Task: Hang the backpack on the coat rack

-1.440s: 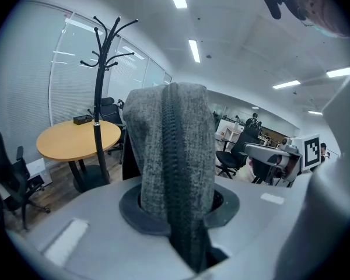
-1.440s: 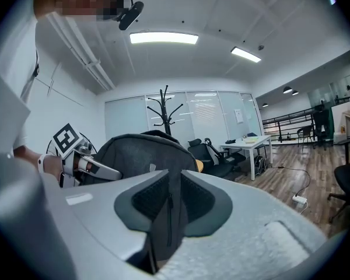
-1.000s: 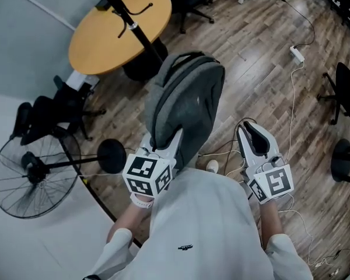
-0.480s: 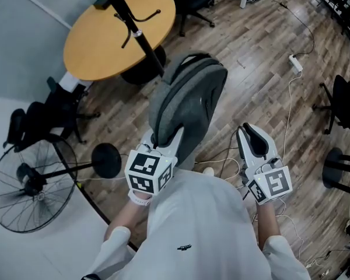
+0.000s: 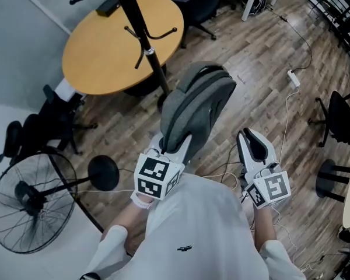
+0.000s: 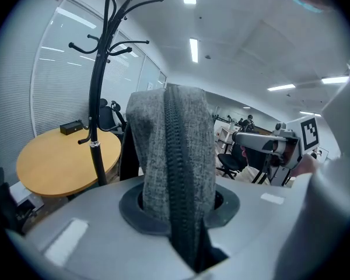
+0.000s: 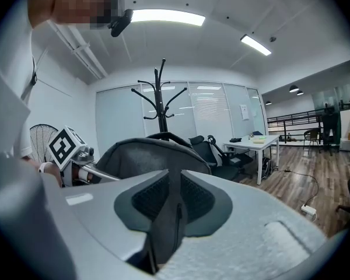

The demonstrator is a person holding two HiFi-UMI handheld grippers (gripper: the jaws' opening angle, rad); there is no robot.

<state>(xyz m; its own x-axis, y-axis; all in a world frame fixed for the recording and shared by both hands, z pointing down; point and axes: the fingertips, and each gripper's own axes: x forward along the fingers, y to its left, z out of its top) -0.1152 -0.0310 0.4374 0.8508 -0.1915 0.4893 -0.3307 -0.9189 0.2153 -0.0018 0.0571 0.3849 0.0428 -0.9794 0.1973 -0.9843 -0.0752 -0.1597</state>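
Two grips are set: my left gripper clamps the backpack by its zippered edge, and my right gripper pinches a dark strip, probably its strap. The backpack hangs just short of the coat rack; hooking it remains.

Centre, backpack was matt grey woven cloth | coat rack was smooth black metal | upper left, table top was smooth wood
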